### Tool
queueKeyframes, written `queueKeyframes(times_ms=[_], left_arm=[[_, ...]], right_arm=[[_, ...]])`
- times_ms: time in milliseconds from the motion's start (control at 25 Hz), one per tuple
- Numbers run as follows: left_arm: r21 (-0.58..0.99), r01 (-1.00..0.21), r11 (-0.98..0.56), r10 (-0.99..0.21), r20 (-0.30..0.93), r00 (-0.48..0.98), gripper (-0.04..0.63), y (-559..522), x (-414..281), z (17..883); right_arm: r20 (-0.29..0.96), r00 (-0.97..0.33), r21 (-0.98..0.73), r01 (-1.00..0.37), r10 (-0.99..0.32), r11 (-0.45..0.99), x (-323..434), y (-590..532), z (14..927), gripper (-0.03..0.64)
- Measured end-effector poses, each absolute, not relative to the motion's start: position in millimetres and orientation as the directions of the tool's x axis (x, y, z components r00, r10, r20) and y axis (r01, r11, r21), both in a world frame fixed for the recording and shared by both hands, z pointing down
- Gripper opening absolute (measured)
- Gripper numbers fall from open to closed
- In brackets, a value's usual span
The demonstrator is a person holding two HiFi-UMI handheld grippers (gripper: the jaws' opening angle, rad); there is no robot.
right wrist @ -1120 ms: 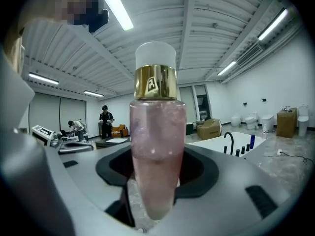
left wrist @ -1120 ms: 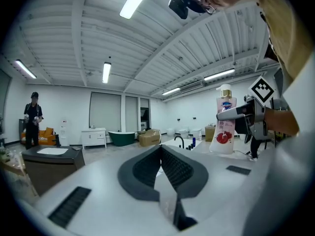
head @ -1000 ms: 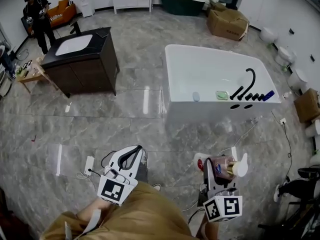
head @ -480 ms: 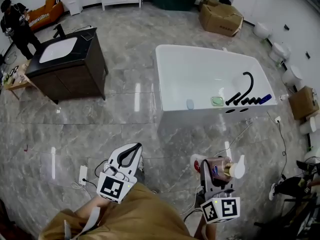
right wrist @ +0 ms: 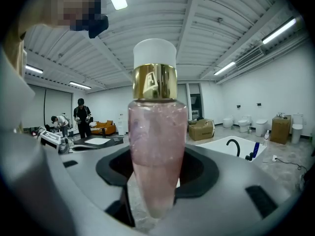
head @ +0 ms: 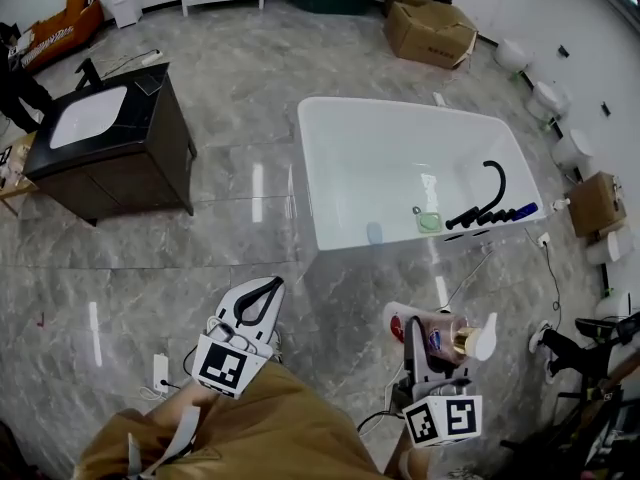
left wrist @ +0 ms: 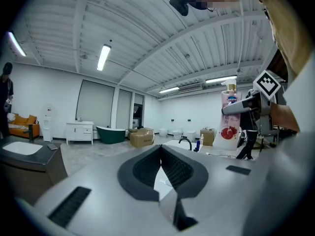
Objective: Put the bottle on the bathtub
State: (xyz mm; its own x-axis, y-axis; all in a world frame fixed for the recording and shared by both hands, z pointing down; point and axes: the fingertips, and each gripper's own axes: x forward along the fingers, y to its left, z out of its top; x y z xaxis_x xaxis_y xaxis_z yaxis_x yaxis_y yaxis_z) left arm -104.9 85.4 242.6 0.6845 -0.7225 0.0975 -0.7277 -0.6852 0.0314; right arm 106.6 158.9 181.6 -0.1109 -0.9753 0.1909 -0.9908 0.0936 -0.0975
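The bottle [head: 447,335] holds pink liquid and has a gold collar and a white cap. It lies sideways in the head view, with my right gripper [head: 432,336] shut on it. In the right gripper view the bottle [right wrist: 154,132] stands upright between the jaws. The white bathtub [head: 306,158] lies ahead across the marble floor, with a black faucet [head: 488,194] on its right end. My left gripper [head: 264,290] is held at lower left, shut and with nothing in it. From the left gripper view the bottle [left wrist: 229,118] shows at the right.
A green soap dish [head: 430,222] and a blue bottle [head: 529,211] sit near the faucet. A dark vanity with a white basin [head: 100,140] stands to the left. Cardboard boxes [head: 430,30] and toilets [head: 545,98] line the far and right sides. Cables [head: 160,370] lie on the floor.
Both grippers have travelled forward with the person towards the bathtub, which now sits nearer and more central. The vanity has slid left. The bottle stays gripped.
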Motion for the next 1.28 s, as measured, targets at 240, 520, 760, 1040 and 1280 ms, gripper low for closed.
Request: queueKeyframes(times_ms=[240,520,760,1040,1280], left_arm=[[0.039,-0.681,-0.731,-0.676,0.088,0.731,0.008,34,-103,241],[0.057,-0.667,-0.742,-0.664,0.073,0.744,0.008,3,-96,240],[0.051,-0.662,-0.748,-0.658,0.082,0.749,0.008,0,-75,241],[0.005,-0.708,-0.706,-0.706,0.059,0.705,0.008,-17,-48,215],[-0.001,-0.748,-0.663,-0.746,0.077,0.661,0.008,-30,-23,218]], right_arm=[[0.218,-0.048,-0.084,-0.996,-0.975,0.03,101,129,177,0.233],[0.221,-0.021,-0.065,-0.998,-0.975,0.007,103,109,172,0.232],[0.213,-0.058,-0.073,-0.996,-0.975,0.043,114,85,174,0.233],[0.187,-0.133,-0.057,-0.991,-0.973,0.124,144,49,172,0.233],[0.179,-0.187,-0.061,-0.982,-0.966,0.179,169,25,177,0.233]])
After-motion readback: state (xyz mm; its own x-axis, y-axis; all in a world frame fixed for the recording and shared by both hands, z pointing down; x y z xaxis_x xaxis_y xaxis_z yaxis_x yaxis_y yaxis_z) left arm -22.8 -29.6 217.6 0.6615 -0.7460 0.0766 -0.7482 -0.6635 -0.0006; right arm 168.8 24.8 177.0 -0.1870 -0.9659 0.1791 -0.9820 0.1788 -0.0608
